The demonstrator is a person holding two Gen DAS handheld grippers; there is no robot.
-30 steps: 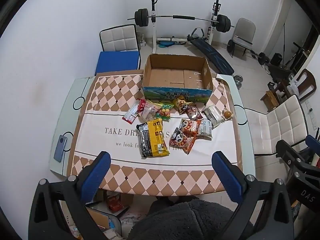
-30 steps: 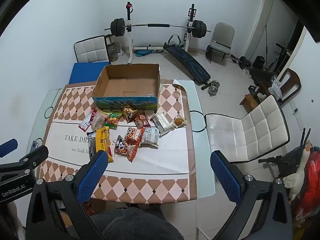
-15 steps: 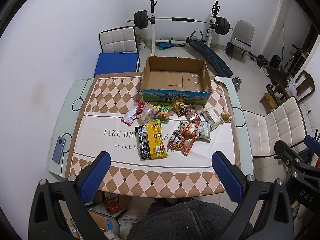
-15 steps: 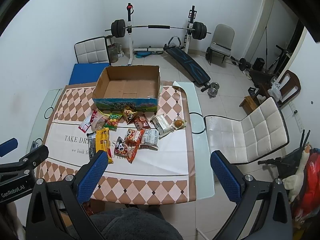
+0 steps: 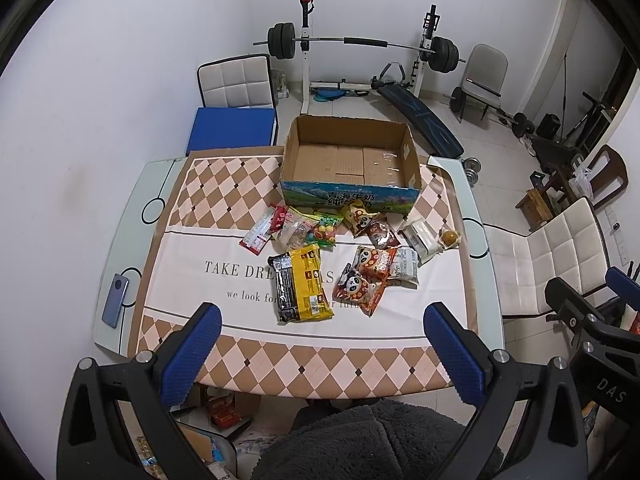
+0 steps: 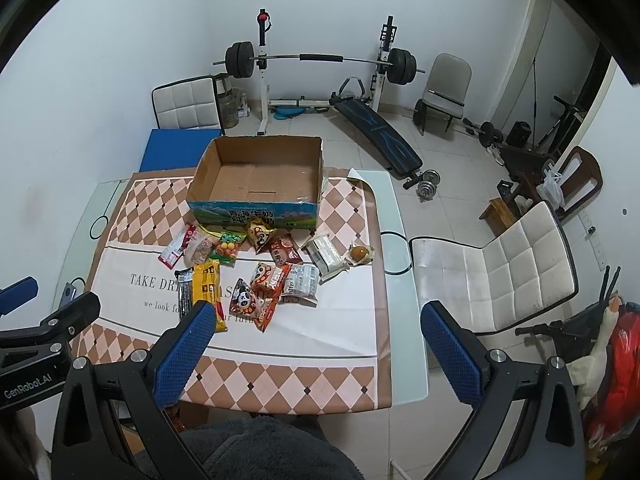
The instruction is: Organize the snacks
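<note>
An open, empty cardboard box [image 5: 352,168] [image 6: 256,176] stands at the far side of the table. Several snack packets lie in front of it: a yellow and black pack [image 5: 304,284] [image 6: 204,292], panda packs [image 5: 366,276] [image 6: 256,296], a red stick pack [image 5: 264,232], a white pack [image 5: 418,238] and a small round cake [image 5: 449,237] [image 6: 359,253]. My left gripper [image 5: 324,344] is open and empty, high above the table's near edge. My right gripper [image 6: 316,344] is open and empty, above the near right edge.
The glass table [image 5: 132,216] carries a checked cloth [image 5: 208,184]. A phone [image 5: 116,300] lies at its left edge. White chairs [image 5: 560,248] [image 5: 236,84] stand to the right and behind. Gym gear [image 5: 360,44] fills the back of the room. Boxes lie under the table.
Both grippers have pulled back and risen slightly, so the table and box look a little farther away. Nothing on the table has moved.
</note>
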